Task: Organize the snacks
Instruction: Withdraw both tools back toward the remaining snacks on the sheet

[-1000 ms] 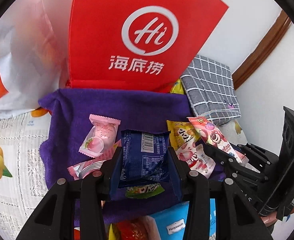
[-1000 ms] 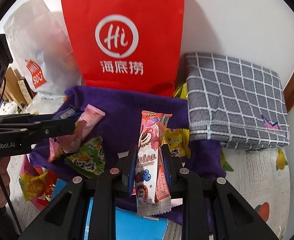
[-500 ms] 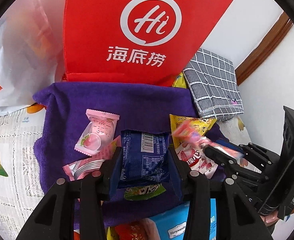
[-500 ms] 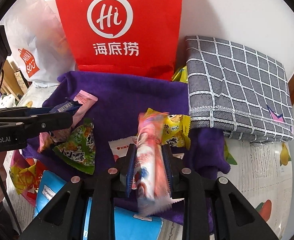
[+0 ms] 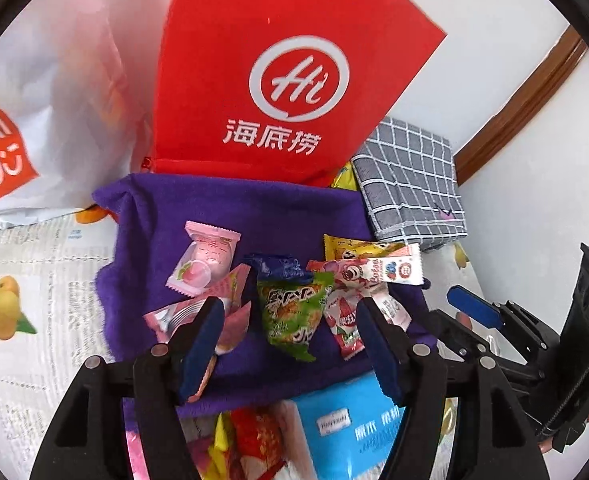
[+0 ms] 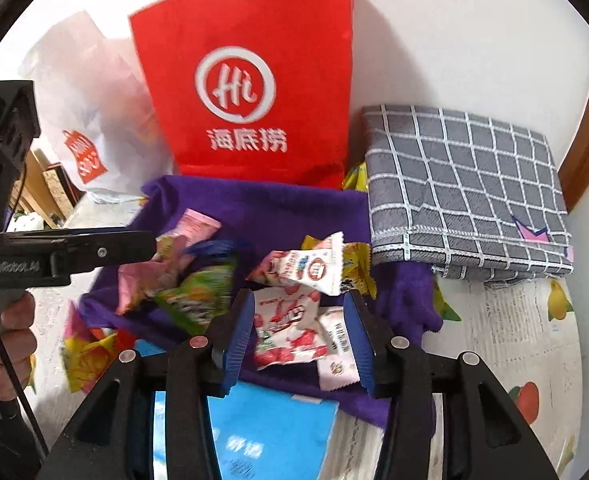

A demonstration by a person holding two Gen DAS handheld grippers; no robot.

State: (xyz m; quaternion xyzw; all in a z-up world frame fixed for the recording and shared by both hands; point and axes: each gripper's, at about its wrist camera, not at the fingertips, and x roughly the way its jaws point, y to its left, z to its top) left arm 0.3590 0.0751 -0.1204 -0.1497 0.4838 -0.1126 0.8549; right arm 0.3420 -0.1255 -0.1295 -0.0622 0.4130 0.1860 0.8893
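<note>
1. Nearest my cameras, both pairs of tongs stand part open, jaws opening, nothing pressed between the pads. The left gripper (image 5: 290,344) frames the green snack packet (image 5: 294,308) on the cloth; the right gripper (image 6: 298,344) hangs over the red-and-white strawberry packet (image 6: 290,320).
2. Under the grippers, a light blue carton (image 5: 350,428) lies at the front edge of the purple cloth (image 5: 254,216), with more wrappers beside it.
3. Mid-cloth sits the gathered pile: a pink peach sweet (image 5: 206,260), a dark blue packet (image 5: 278,266) crumpled behind the green one, a long pink-and-white bar (image 5: 374,272) across a yellow packet (image 5: 354,246).
4. I judge these wrappers light, crinkly and slippery, the contents soft or crushable. I would pinch across a packet's middle or by its crimped end seam, gently, since film slides out of smooth pads.
5. Further back, a folded grey checked cloth (image 6: 462,188) lies right of the pile.
6. Furthest, a red paper bag (image 5: 278,76) stands against the wall with a white plastic bag (image 5: 54,112) to its left.
</note>
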